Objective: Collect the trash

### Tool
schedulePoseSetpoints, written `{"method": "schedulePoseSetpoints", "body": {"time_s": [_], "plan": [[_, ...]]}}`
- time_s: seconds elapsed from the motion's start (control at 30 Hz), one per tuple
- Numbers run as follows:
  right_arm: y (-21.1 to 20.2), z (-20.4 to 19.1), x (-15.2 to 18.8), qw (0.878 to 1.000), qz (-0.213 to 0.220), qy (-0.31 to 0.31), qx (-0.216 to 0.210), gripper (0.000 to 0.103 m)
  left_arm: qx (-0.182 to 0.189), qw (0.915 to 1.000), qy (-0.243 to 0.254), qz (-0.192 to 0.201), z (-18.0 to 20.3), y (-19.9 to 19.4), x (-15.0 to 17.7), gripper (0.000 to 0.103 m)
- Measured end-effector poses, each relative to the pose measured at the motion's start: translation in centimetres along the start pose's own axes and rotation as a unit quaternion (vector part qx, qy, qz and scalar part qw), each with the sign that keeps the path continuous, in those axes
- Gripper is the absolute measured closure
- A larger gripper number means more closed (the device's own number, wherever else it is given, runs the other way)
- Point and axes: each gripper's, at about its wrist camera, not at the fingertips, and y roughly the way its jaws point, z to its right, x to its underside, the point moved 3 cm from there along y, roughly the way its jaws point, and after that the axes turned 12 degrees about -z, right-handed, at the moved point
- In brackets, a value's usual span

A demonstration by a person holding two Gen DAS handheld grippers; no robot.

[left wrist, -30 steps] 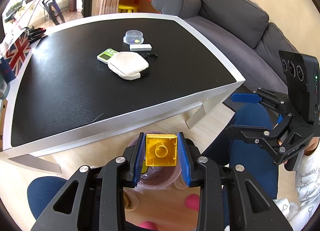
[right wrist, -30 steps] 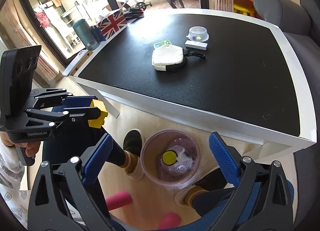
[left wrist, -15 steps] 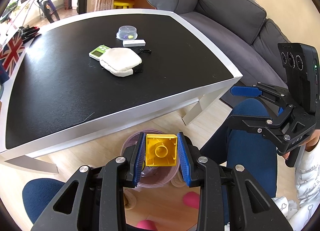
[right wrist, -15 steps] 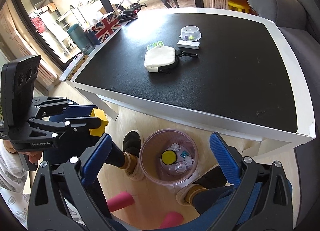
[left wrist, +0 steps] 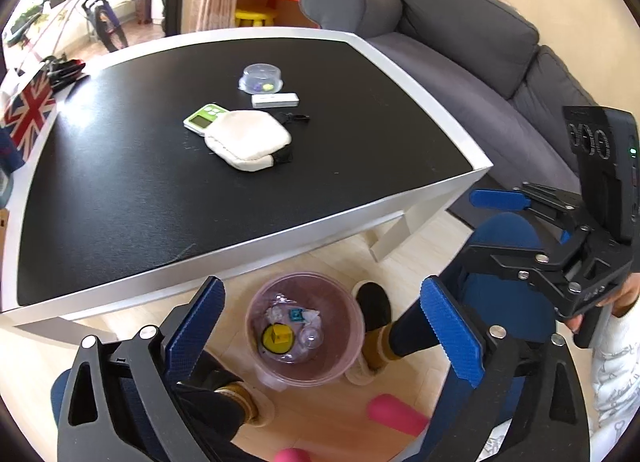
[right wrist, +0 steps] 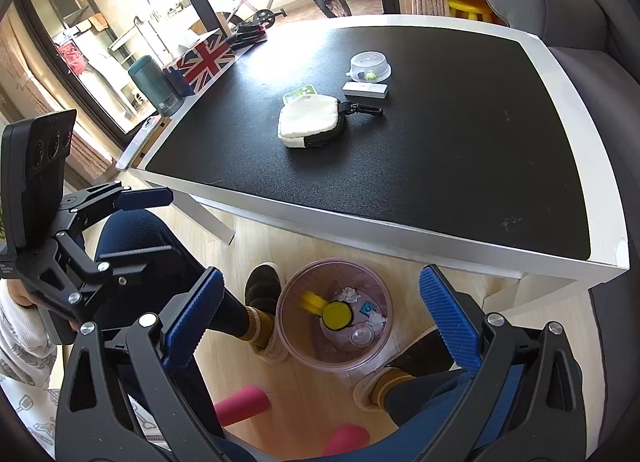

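A clear pink trash bin (left wrist: 256, 326) stands on the floor under the table's near edge; it also shows in the right wrist view (right wrist: 384, 302). The yellow toy brick (left wrist: 280, 335) lies inside it on a yellow lid, among crumpled paper; in the right wrist view the brick (right wrist: 309, 301) is a blur at the bin's left wall. My left gripper (left wrist: 320, 326) is open and empty above the bin. My right gripper (right wrist: 322, 316) is open and empty above the bin too. Each gripper shows in the other's view: the right one (left wrist: 504, 222), the left one (right wrist: 140, 218).
On the black table (left wrist: 120, 190) lie a white pouch (left wrist: 248, 140), a green timer (left wrist: 202, 118), a white stick (left wrist: 275, 100) and a clear lidded dish (left wrist: 261, 79). A grey sofa (left wrist: 460, 42) stands to the right. The person's legs and slippers flank the bin.
My left gripper has opened and let go of the yellow brick, which has dropped into the bin. The right gripper stays open.
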Motion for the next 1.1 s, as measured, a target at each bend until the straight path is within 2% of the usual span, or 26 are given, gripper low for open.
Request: {"method": "schedulePoseSetpoints", "body": {"time_s": [0.77, 1.1], "plan": [[-0.7, -0.2, 0.0, 1.0, 0.004, 0.001, -0.001, 0.006, -0.005, 0.9998, -0.017, 0.002, -0.7, -0.8, 0.1, 0.008], [-2.3, -0.3, -1.4, 1.0, 0.015, 0.0, 0.001, 0.006, -0.011, 0.9996, -0.023, 0.014, -1.2, -2.5, -1.1, 0.008]]}}
